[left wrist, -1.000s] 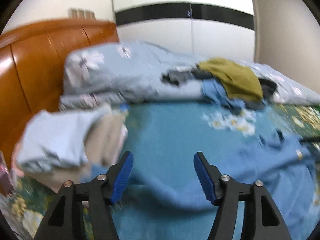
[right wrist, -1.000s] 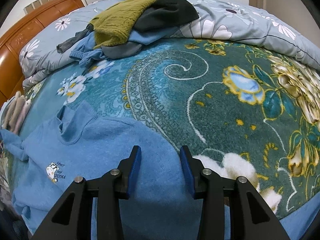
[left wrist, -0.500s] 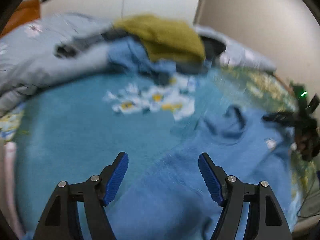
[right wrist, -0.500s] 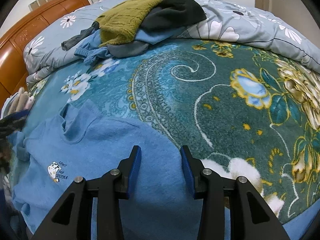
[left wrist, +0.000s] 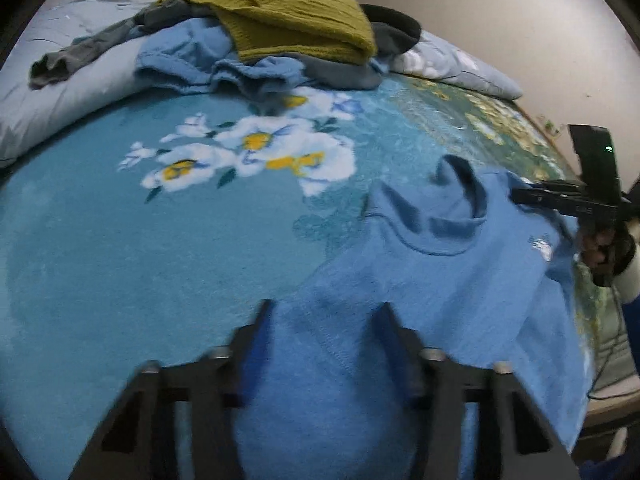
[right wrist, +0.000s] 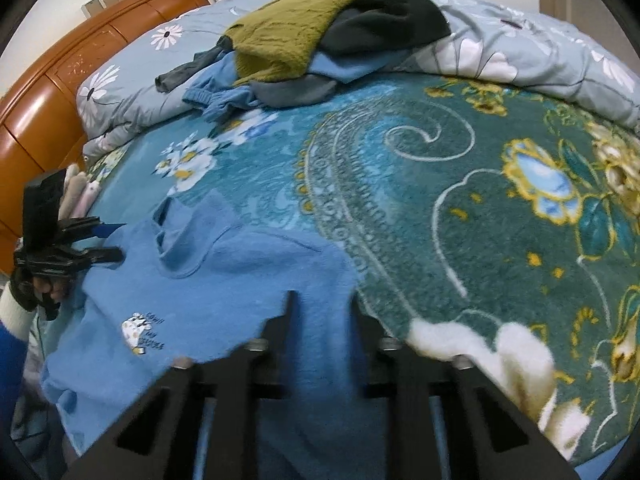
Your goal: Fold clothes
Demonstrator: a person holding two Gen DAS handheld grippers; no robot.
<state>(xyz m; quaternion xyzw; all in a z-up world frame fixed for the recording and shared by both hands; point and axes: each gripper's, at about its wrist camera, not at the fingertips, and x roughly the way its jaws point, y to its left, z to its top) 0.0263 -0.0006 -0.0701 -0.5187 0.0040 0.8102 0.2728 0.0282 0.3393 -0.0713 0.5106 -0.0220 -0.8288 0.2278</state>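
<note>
Blue fleece turtleneck sweater [left wrist: 440, 280], spread on teal floral blanket [left wrist: 140, 240]: we are now swinging left gripper [left wrist: 324, 312] over its shoulder, right gripper [right wrist: 320, 304] alongside (both gaping, holding nothing), so folding is starting.

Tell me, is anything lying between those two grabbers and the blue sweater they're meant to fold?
Nothing visible is. The blue sweater lies spread on the blanket, directly under the left gripper and right gripper. The clothes pile sits well behind.

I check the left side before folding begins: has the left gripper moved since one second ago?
Yes. The left gripper swung right: the wooden headboard left its view, and the blue sweater now lies between its fingers.
</note>
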